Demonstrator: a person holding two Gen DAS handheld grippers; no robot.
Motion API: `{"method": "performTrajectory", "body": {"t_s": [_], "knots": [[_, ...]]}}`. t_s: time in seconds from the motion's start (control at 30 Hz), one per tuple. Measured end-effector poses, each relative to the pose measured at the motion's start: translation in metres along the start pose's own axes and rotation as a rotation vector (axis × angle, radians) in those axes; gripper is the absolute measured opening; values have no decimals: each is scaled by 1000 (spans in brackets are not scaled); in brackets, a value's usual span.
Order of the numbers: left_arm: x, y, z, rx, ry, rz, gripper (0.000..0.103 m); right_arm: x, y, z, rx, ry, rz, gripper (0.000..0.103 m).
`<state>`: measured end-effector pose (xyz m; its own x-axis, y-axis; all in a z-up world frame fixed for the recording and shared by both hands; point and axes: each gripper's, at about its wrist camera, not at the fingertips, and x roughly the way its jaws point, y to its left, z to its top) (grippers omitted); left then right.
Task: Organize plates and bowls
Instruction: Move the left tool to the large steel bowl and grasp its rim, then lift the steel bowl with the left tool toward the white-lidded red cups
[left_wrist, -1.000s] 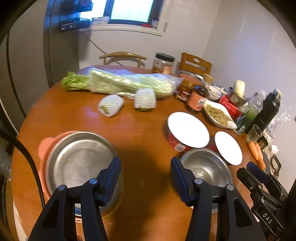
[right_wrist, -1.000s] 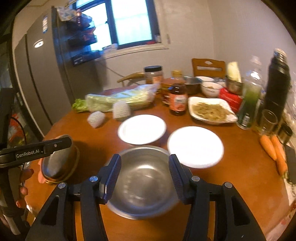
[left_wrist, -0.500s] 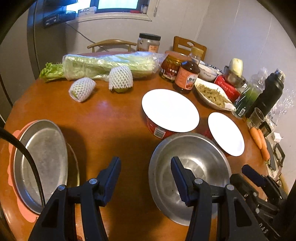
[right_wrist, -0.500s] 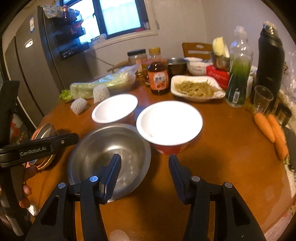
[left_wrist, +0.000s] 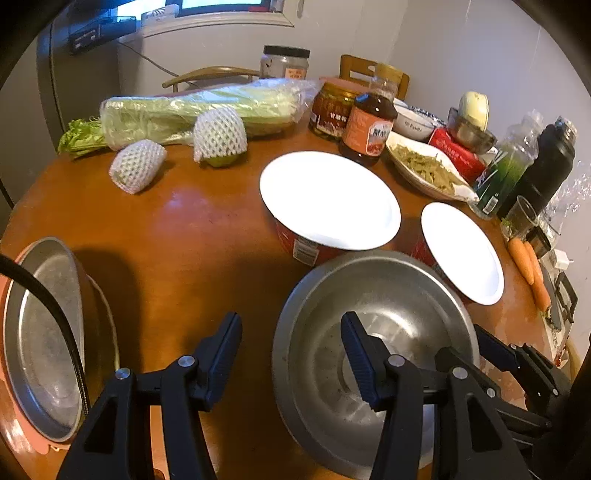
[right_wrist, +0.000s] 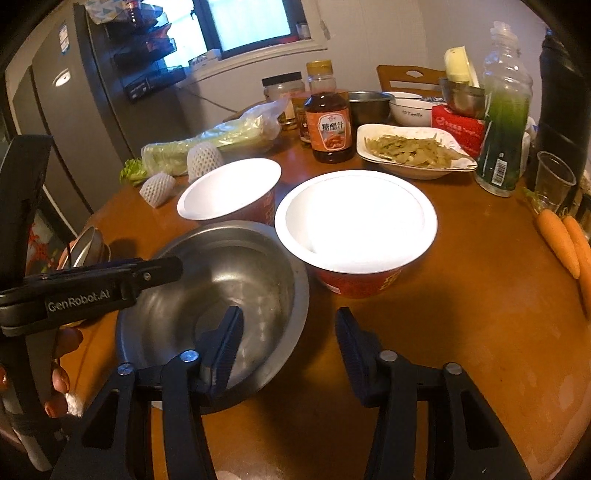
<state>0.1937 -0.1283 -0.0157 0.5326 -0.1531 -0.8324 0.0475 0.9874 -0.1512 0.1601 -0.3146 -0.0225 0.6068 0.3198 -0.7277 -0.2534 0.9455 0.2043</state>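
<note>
— Round wooden table (left_wrist: 207, 229), cluttered along the far side. Where's the steel bowl (left_wrist: 373, 332)?

— Near edge, touching two red paper bowls (right_wrist: 354, 229). Left gripper (left_wrist: 291, 354) straddles its left rim: one finger inside, one outside, jaws apart, not pinching.

— Right gripper (right_wrist: 288, 343)?

— Straddling the opposite rim, jaws closing, pads not yet pressing.

— Anything else?

— Steel plate (left_wrist: 40, 339) well to the left.
</note>
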Motion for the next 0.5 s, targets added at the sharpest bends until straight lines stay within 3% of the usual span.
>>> {"method": "performTrajectory", "body": {"t_s": [0.17,0.27,0.5], "knots": [[7,-4,-2,7,22,-36,49,5,5,0,-35,8,15,39],[10,-8,-6,21,33,-33,44,5,9,-1,-56,9,18,38],[3,-7,-15,35,36,-26,44,1,16,-6,-80,11,10,38]]}}
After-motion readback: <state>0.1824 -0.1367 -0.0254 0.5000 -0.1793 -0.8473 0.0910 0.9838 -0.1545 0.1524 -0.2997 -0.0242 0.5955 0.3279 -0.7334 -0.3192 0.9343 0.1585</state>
